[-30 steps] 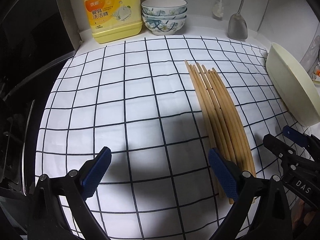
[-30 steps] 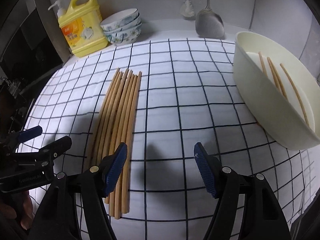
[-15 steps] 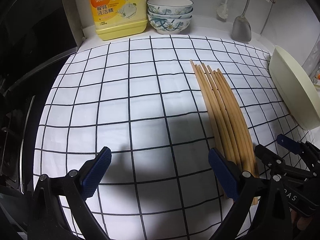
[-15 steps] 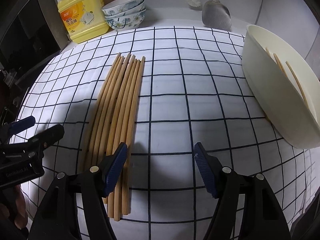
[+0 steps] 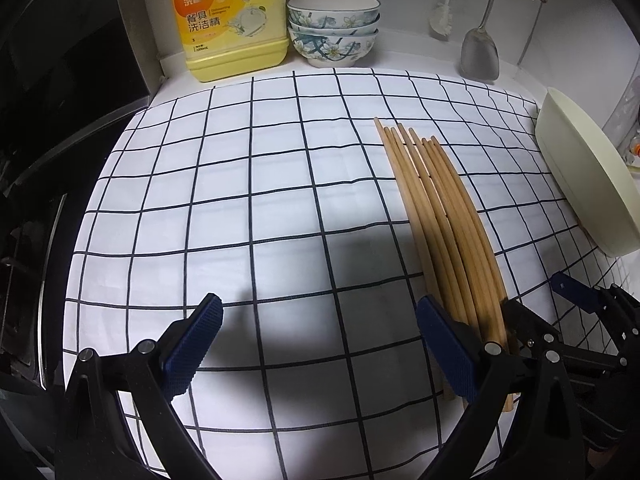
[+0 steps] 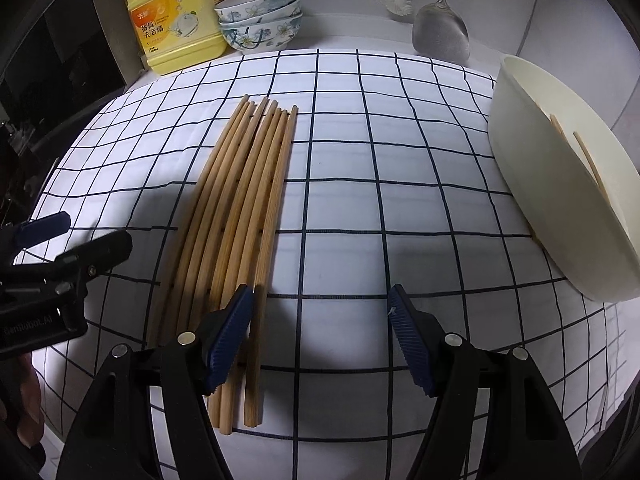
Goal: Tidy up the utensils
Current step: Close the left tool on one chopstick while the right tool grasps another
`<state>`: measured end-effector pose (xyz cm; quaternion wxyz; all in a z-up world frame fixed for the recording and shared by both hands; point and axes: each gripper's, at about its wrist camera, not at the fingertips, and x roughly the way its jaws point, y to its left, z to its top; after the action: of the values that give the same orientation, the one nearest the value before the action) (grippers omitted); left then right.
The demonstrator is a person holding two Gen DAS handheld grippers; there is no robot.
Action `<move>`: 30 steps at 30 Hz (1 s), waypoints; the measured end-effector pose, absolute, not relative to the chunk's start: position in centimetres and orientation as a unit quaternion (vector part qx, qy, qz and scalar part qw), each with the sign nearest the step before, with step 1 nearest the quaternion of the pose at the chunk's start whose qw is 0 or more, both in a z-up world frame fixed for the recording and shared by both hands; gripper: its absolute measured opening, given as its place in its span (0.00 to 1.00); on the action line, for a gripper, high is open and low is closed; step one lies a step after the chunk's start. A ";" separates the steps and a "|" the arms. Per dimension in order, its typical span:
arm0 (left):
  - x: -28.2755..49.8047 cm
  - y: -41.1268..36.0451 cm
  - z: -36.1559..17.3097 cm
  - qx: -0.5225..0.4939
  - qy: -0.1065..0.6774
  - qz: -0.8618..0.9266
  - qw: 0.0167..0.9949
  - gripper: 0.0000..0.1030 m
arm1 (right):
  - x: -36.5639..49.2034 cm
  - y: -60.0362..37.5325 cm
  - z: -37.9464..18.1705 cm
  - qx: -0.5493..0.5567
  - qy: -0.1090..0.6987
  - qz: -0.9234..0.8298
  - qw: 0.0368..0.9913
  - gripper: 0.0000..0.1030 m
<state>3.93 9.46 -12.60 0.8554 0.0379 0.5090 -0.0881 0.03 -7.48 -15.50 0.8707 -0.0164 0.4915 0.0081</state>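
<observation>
Several wooden chopsticks [image 6: 244, 204] lie side by side on the white checked cloth [image 6: 360, 200]; they also show in the left wrist view [image 5: 444, 224]. A cream tub [image 6: 560, 208] at the right holds a few more chopsticks [image 6: 588, 160]. My right gripper [image 6: 320, 320] is open and empty, its left finger over the near ends of the chopsticks. My left gripper [image 5: 320, 340] is open and empty, left of the chopsticks, its right finger beside their near ends. Each gripper shows in the other's view: the right one [image 5: 580, 312], the left one [image 6: 60, 256].
At the back stand a yellow detergent jug [image 5: 230, 20], stacked floral bowls [image 5: 334, 34], a hanging metal spatula [image 5: 480, 52] and a brush [image 5: 442, 20]. A dark stove edge [image 5: 40, 184] borders the cloth on the left. The tub also shows at the right in the left wrist view [image 5: 588, 184].
Both grippers have drawn back toward the near edge and stayed open. The chopsticks have not moved.
</observation>
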 end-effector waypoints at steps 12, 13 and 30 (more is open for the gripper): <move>4.6 7.7 -13.1 0.049 0.502 -0.095 0.858 0.93 | 1.1 -9.9 -15.8 -0.025 0.480 -0.018 0.877 0.64; 4.8 7.6 -13.2 0.052 0.502 -0.094 0.858 0.93 | 1.2 -10.2 -15.8 -0.024 0.479 -0.021 0.877 0.64; 5.0 7.3 -14.8 0.064 0.508 -0.086 0.855 0.95 | 0.8 -11.0 -15.8 -0.009 0.474 -0.016 0.881 0.64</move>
<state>5.02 7.26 -14.77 0.8546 0.0639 0.5081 -0.0861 0.81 -10.99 -15.76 0.8805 -0.0090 0.4737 -0.0163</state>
